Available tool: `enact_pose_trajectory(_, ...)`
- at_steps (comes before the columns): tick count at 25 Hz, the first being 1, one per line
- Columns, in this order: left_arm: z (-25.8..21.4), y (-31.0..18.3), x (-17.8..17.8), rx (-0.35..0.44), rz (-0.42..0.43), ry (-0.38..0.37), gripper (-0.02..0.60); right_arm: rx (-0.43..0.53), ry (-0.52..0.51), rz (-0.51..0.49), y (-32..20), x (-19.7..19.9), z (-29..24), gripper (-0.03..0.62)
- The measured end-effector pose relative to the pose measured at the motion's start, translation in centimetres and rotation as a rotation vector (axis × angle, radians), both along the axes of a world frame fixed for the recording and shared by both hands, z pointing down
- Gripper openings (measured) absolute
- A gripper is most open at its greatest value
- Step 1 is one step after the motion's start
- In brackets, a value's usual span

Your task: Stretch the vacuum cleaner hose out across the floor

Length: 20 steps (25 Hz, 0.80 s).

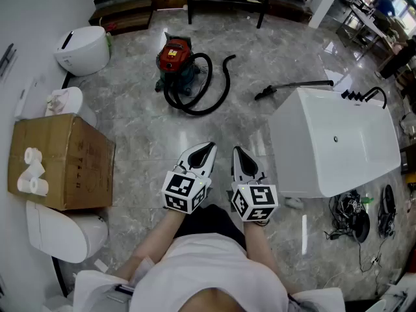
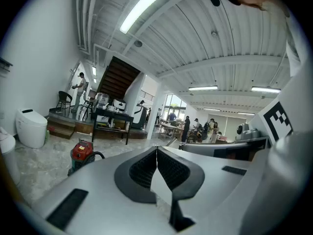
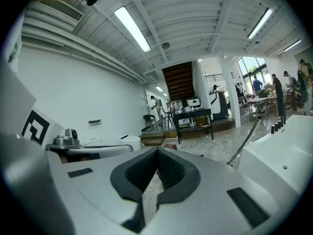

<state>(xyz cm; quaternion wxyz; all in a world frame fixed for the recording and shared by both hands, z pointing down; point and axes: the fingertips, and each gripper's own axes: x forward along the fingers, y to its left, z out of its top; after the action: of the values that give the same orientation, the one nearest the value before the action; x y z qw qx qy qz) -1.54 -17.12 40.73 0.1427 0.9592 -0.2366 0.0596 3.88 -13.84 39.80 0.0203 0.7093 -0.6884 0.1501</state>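
Black ribbed flexible vacuum hose (image 1: 221,95) lies coiled beside red canister vacuum cleaner (image 1: 174,60), well ahead of us. Left gripper (image 1: 209,146), right gripper (image 1: 237,151): jaws together, empty. We judge hose light, springy, slippery; grip near free end.

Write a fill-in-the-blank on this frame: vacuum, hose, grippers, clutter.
1. The vacuum cleaner on the floor has a ____ top.
2. The hose lying looped beside it is ____ in colour.
3. The left gripper and the right gripper both have their jaws ____, with nothing between them.
4. The toilet paper rolls lie on top of a cardboard ____.

Missing words: red; black; shut; box
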Motion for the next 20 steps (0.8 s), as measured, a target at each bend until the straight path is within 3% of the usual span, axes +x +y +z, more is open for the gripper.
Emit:
enact_pose_trajectory(11,-0.2,0.2,0.4,0.010,0.013,-0.006,0.008,0.000,0.008,-0.004,-0.1,-0.1,0.0,0.011)
enact_pose_trajectory(20,-0.9,-0.4,0.9,0.027,0.011,-0.021,0.008,0.045,-0.089,0.021,-0.4,1.2,-0.9,0.012)
